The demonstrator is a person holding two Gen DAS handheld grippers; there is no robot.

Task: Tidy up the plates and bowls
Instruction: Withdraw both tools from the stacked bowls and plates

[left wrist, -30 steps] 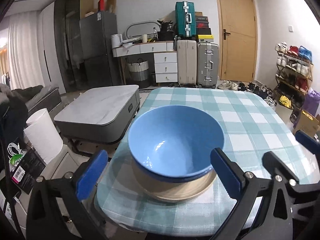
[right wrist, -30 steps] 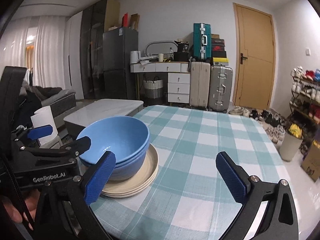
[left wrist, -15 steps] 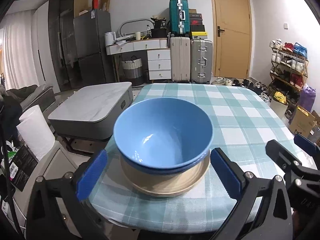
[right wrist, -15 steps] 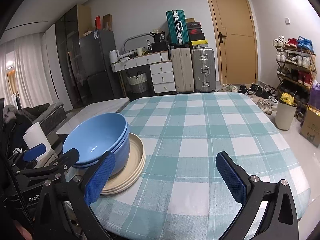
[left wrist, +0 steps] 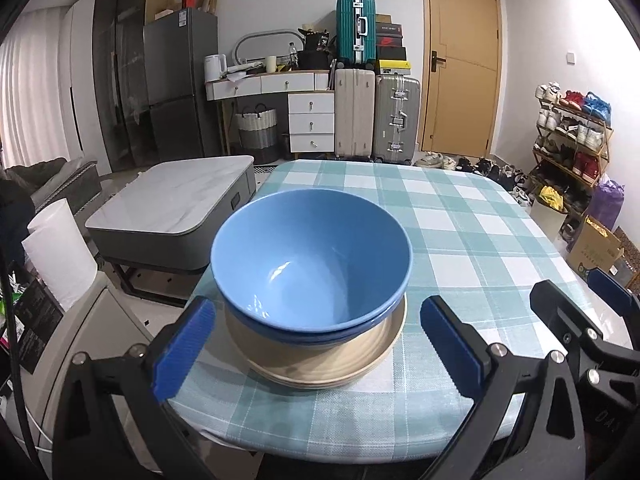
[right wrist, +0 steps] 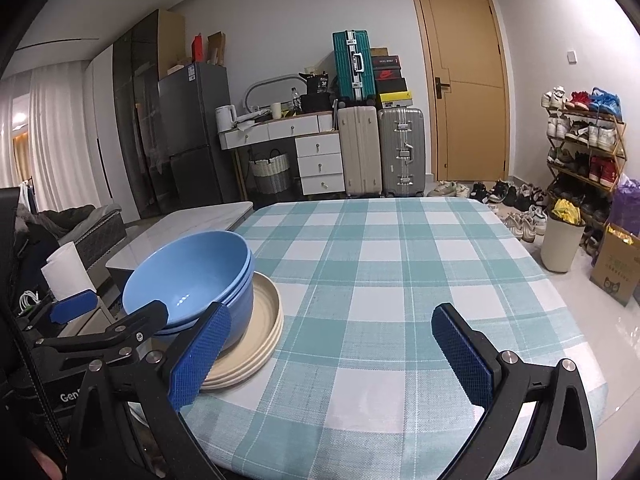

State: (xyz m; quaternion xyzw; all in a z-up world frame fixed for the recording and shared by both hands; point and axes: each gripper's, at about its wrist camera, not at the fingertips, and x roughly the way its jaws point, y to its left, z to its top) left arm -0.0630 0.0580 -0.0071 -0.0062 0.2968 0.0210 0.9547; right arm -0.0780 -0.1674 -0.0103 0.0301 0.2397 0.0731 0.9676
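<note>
Stacked blue bowls (left wrist: 312, 272) sit nested on a stack of cream plates (left wrist: 320, 364) near the front left corner of the checked table (left wrist: 460, 220). My left gripper (left wrist: 320, 348) is open and empty, just in front of the stack, one finger to each side. In the right wrist view the bowls (right wrist: 192, 276) and plates (right wrist: 256, 340) are at the left. My right gripper (right wrist: 332, 356) is open and empty over the table's front edge, right of the stack. The left gripper (right wrist: 108, 320) shows beside the bowls there.
A grey low table (left wrist: 172, 208) stands left of the checked table, with a white bin (left wrist: 60, 256) near it. Suitcases (left wrist: 376, 112), drawers and a door are at the back. A shoe rack (left wrist: 576, 136), a bin (right wrist: 560, 240) and a cardboard box (right wrist: 616, 268) are on the right.
Both grippers have drawn back from the stack and risen a little. The bowls and plates have stayed in place.
</note>
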